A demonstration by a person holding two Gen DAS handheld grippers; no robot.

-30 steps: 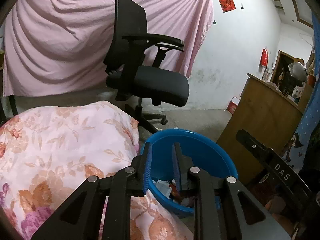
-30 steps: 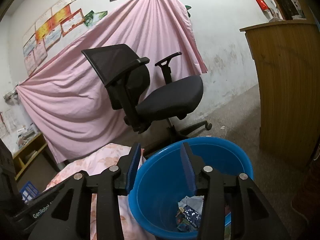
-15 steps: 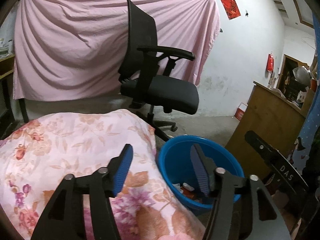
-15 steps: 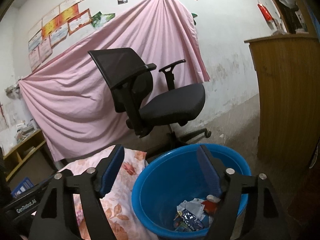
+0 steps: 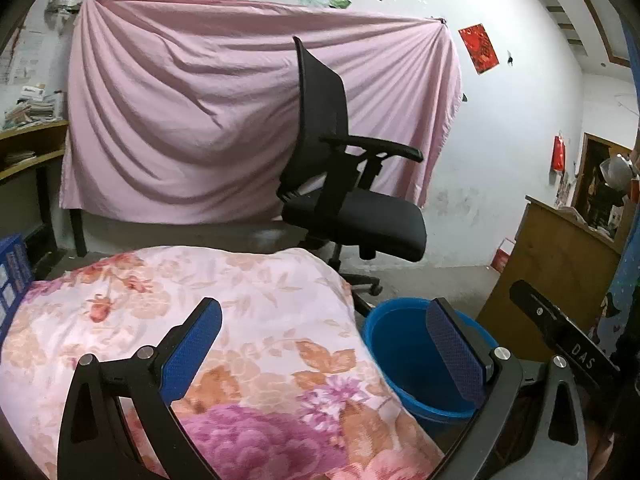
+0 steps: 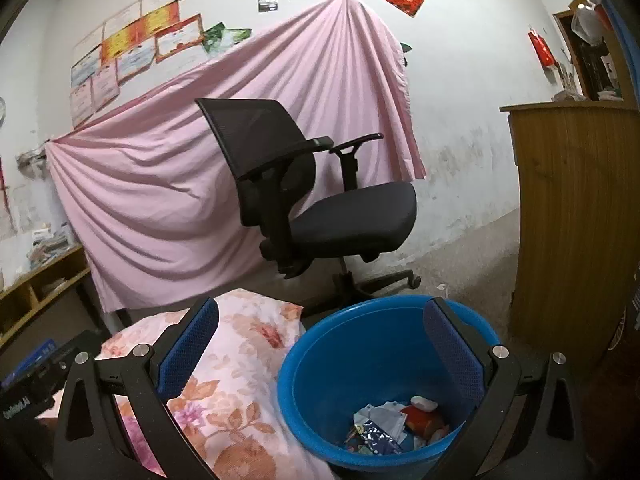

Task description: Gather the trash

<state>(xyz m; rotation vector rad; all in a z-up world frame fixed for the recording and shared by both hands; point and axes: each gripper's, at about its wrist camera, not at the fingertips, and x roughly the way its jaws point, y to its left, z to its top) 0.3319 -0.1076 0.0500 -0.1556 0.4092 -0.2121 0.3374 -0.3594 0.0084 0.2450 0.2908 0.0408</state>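
A blue plastic bucket [image 6: 320, 356] stands on the floor beside a floral-covered surface. Wrappers and scraps of trash [image 6: 396, 426] lie at its bottom. My right gripper [image 6: 320, 348] hangs above the bucket's near side, its jaws opening wide with nothing between the blue pads. In the left wrist view the same bucket [image 5: 404, 344] sits at the lower right. My left gripper [image 5: 326, 348] is over the floral cloth [image 5: 240, 308] to the bucket's left, jaws also opening, empty. Part of the right gripper's body [image 5: 560, 340] shows at that view's right edge.
A black office chair [image 6: 316, 204] stands behind the bucket before a pink sheet [image 6: 168, 176] hung on the wall. A wooden cabinet [image 6: 576, 220] stands right of the bucket. Shelves with papers [image 5: 28, 136] line the left wall. A blue box [image 5: 12, 276] lies left.
Both grippers went from nearly shut to wide open. The left one drew back to the left, off the bucket and over the floral cloth. The right one pulled back slightly.
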